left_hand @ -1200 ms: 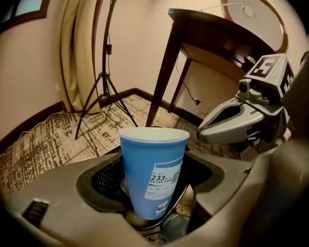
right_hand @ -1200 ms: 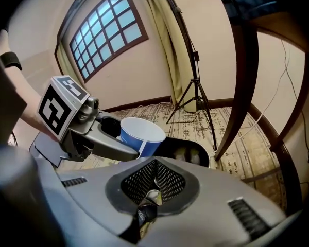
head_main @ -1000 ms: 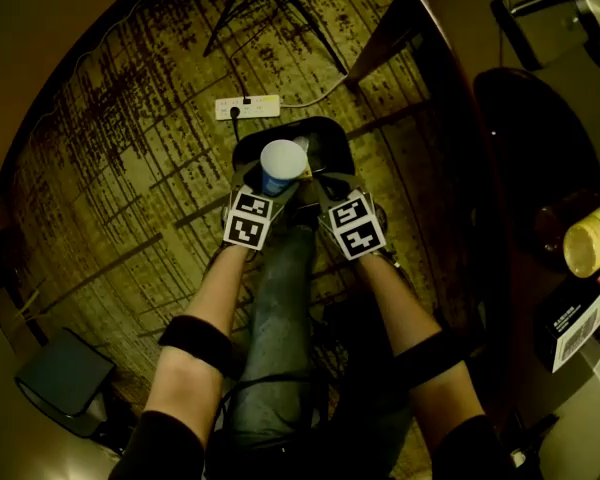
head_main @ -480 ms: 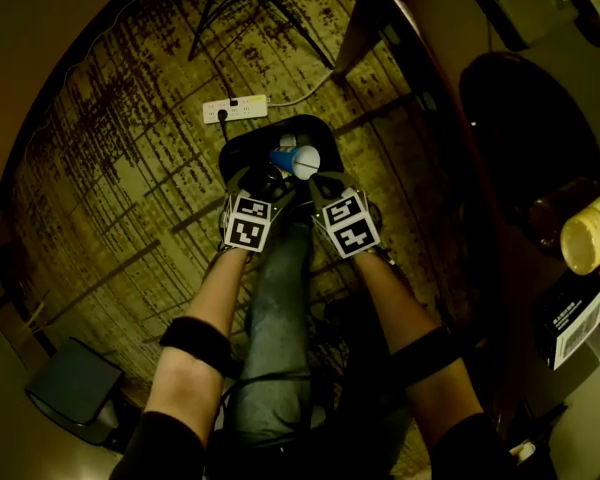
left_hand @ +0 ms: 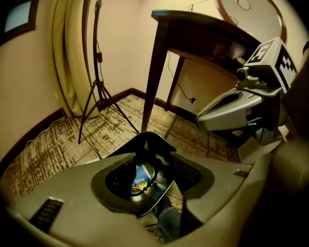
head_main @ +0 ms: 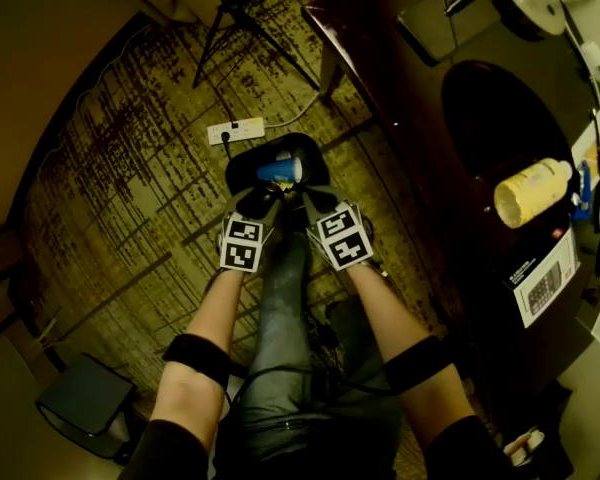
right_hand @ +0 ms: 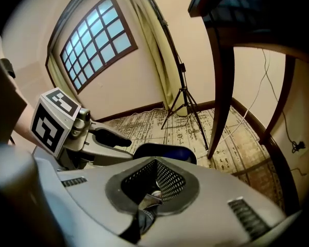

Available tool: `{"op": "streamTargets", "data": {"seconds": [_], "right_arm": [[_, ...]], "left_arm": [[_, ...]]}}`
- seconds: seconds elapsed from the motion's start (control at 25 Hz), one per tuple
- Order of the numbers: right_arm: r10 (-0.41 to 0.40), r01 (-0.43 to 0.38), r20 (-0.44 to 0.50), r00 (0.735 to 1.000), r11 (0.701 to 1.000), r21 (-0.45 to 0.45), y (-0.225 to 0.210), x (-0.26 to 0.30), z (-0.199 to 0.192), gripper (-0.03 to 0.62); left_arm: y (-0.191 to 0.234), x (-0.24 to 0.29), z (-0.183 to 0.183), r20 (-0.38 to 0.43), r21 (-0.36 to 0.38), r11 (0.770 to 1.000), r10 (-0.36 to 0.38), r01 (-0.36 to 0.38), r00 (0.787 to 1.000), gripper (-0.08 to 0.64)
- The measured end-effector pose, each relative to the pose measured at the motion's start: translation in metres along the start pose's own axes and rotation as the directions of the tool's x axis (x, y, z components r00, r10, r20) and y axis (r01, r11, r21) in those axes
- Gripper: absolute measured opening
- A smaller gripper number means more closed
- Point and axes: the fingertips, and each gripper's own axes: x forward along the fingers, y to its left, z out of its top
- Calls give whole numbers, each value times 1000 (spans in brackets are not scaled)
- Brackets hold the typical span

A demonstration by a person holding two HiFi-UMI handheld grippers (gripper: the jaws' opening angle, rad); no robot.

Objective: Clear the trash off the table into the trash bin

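Left gripper (head_main: 261,201) closing, empty, right gripper (head_main: 306,204) pressed together, cup (head_main: 254,171) apparently in bin (head_main: 211,171)

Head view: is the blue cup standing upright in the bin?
No, the blue cup lies on its side inside the black trash bin.

The table (head_main: 380,78) runs off the head view's right edge, and print on the box (head_main: 543,284) is too small to read. The right gripper (head_main: 302,200) covers the near rim of the bin (head_main: 235,160) there, and in its own view its body hides most of the bin. What lies under the cup (head_main: 255,171) is too dark to tell
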Motion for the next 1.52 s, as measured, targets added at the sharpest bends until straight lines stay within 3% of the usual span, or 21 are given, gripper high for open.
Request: {"op": "streamTargets", "data": {"seconds": [0.16,0.4,0.64,0.8,1.04,1.16,1.24,1.36,1.52], "right_arm": [[-28,28,63,998,1000,3,23,-69,56,2],[-92,93,199,976,996,1,66,-202,148,2],[-118,154,355,927,985,-75,100,-326,243,2],[-154,205,419,895,975,-80,101,-378,263,2],[-323,344,490,810,938,49,60,-454,251,2],[-453,434,484,749,887,159,23,-507,209,2],[-554,494,464,691,831,257,-5,-549,171,2],[-692,556,412,593,722,412,-40,-612,103,2],[-827,609,315,466,558,564,-60,-684,13,2]], "left_arm": [[-17,-72,51,78,38,999,9,-12,997,9],[-57,-209,130,190,23,999,34,-39,981,9],[-84,-327,215,327,23,995,85,-97,941,8],[-110,-371,250,382,101,988,69,-116,922,8],[-168,-380,305,426,249,968,-74,-39,902,8],[-222,-363,330,410,352,935,-192,39,892,7],[-262,-349,344,393,422,903,-265,84,880,7],[-327,-331,352,338,515,841,-375,164,863,7],[-408,-313,352,244,620,740,-499,262,832,7]]}}
